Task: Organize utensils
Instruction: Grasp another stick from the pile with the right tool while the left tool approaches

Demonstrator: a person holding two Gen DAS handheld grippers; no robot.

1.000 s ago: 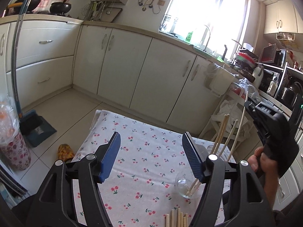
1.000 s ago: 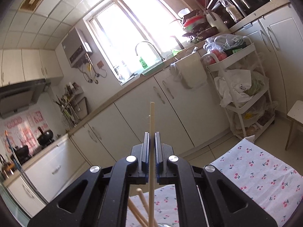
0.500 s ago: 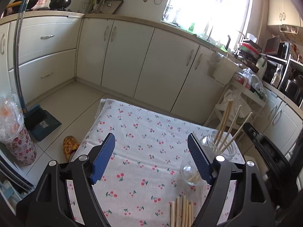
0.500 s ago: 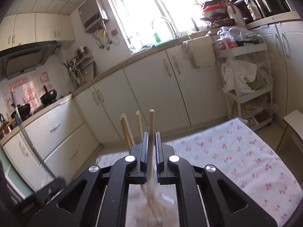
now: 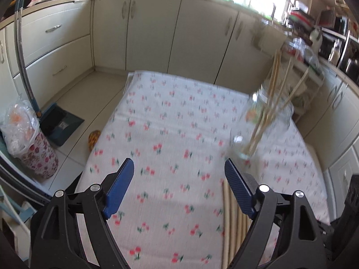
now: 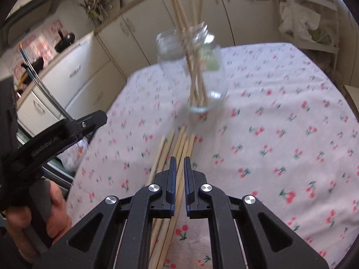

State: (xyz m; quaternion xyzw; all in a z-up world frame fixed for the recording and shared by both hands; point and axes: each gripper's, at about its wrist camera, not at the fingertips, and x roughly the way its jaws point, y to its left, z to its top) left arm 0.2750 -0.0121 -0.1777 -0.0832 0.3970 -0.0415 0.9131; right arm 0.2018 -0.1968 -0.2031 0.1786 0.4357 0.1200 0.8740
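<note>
While the glass jar [image 6: 190,67] keeps sorted chopsticks [image 6: 188,44] upright, the right gripper [image 6: 178,179], pressed together empty, hangs over the loose chopsticks [image 6: 170,148], and the left gripper [image 5: 179,188] is opening around nothing.

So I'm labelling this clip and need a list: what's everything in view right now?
glass jar: one, clear, upright on the cloth, chopsticks inside
loose chopsticks: several, pale wood, flat on the cloth before the jar
tablecloth: one, white with red cherries
dustpan: one, blue, on the floor
bin: one, floral, bag-lined
cabinets: cream, along the walls
left gripper: blue fingers opening, nothing between them
right gripper: shut, empty, over the loose chopsticks
</note>
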